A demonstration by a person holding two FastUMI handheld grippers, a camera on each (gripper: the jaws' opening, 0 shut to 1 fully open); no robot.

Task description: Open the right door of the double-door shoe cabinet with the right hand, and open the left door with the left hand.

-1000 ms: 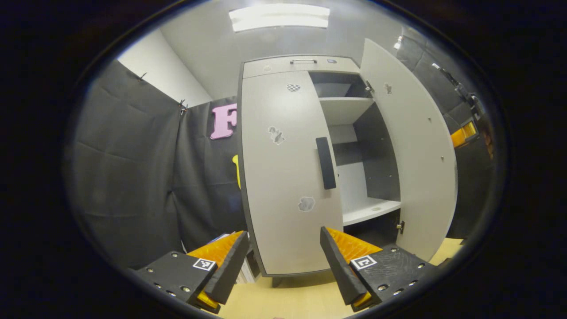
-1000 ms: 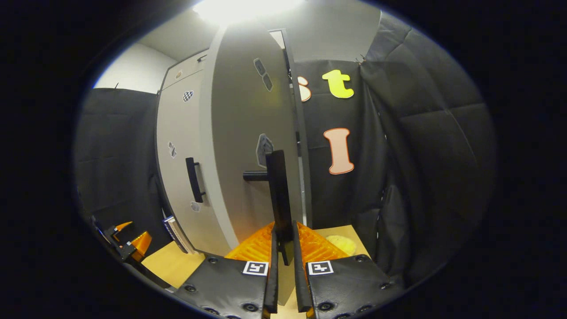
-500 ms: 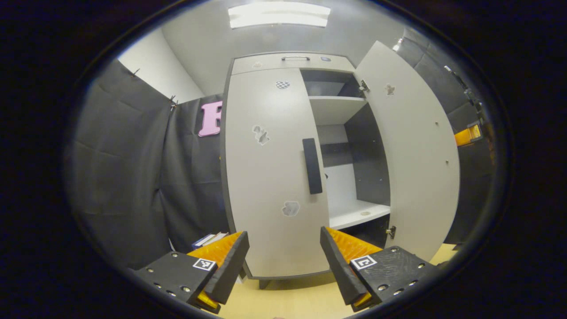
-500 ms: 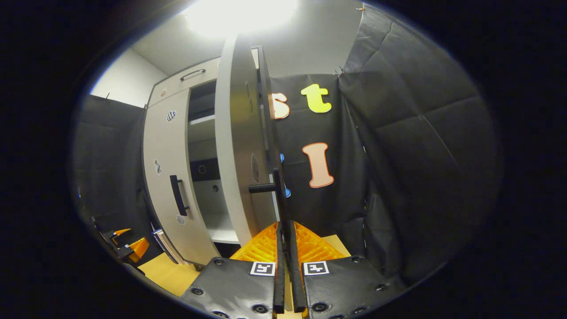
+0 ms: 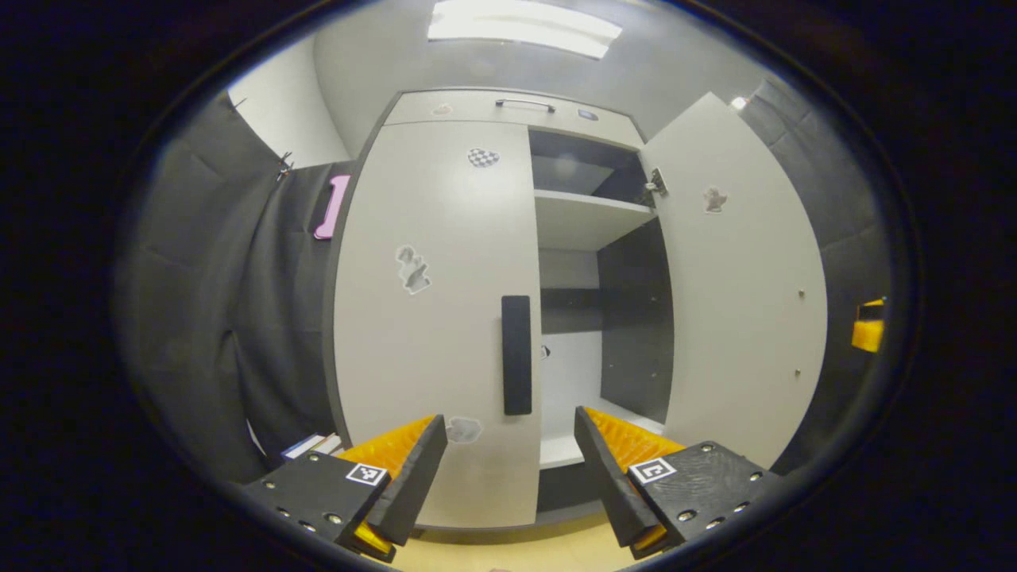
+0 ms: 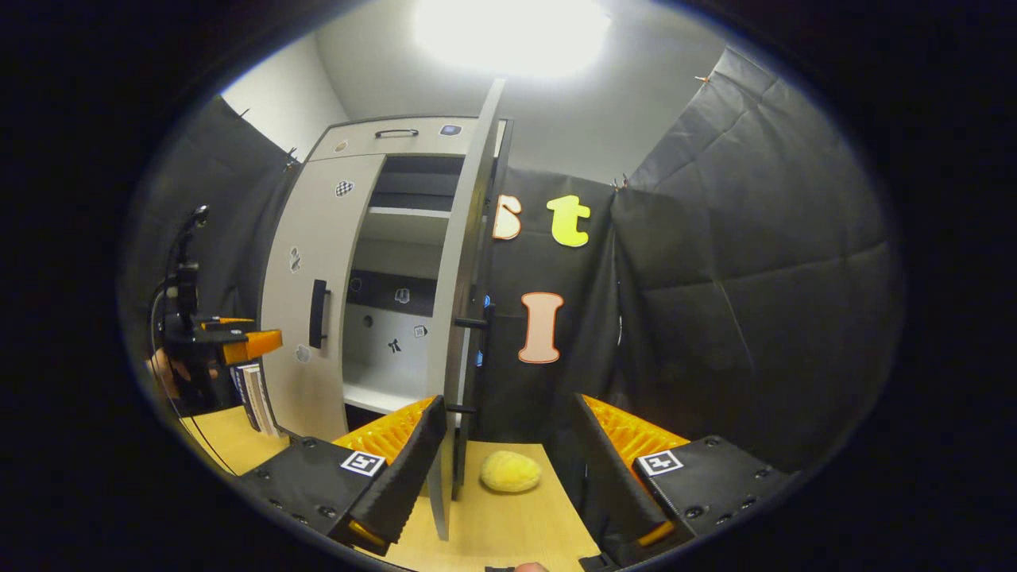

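While the shoe cabinet has two flat grey doors, the right door stands wide open and the left door is closed, with one black bar handle. Three pale stickers mark the left door. Both the left gripper and the right gripper have their ridged orange fingers apart, holding nothing. One yellow rounded object lies on the wooden floor

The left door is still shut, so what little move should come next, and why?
Probably ease the left gripper forward toward the black handle on the left door. That door is closed while the right door stands wide open. The left gripper is open, aimed just below the handle and not touching it.
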